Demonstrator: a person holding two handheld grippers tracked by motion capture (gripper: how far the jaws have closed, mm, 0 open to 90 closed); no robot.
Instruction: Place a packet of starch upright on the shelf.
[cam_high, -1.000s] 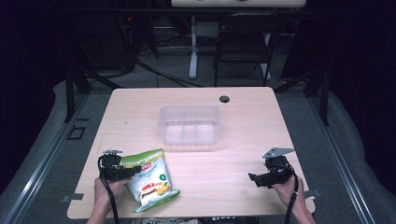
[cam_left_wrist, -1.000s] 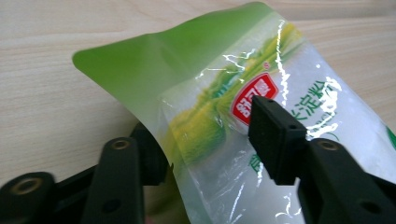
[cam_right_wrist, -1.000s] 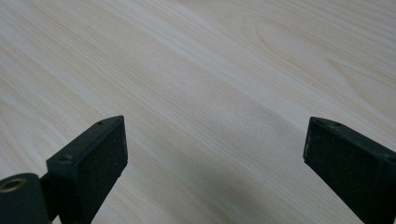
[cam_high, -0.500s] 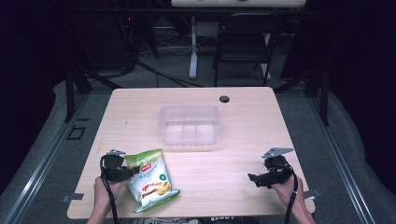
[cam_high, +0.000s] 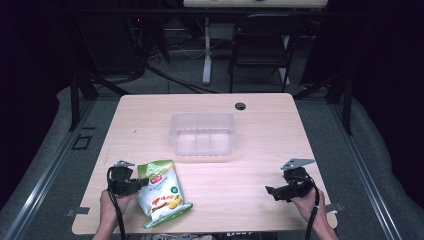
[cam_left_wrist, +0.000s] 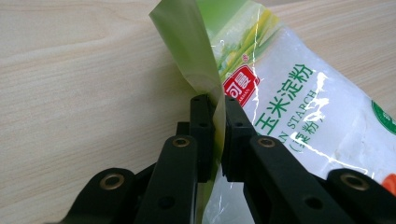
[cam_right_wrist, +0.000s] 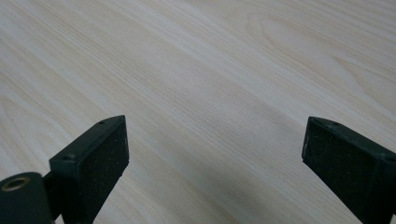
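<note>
Tongs (cam_left_wrist: 215, 105) have just closed on starch bag's (cam_left_wrist: 299, 102) edge.

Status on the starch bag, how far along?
Done: left tool has just closed on the corn starch bag, pinching its green edge. In hand: bag held but lying on the table. Left: likely moving it to the empty clear container. Right tool idle, open.

- light wood table (cam_high: 250, 175), pale grain all over, with a little round dark cable hole (cam_high: 240, 106) near the far edge
- clear plastic container (cam_high: 202, 134) sitting around the middle of the table, looks like it has dividers inside
- black chair (cam_high: 260, 47) behind the table on the far side
- white desk leg (cam_high: 206, 50) just left of the chair, some cables on the floor (cam_high: 175, 82) around it
</note>
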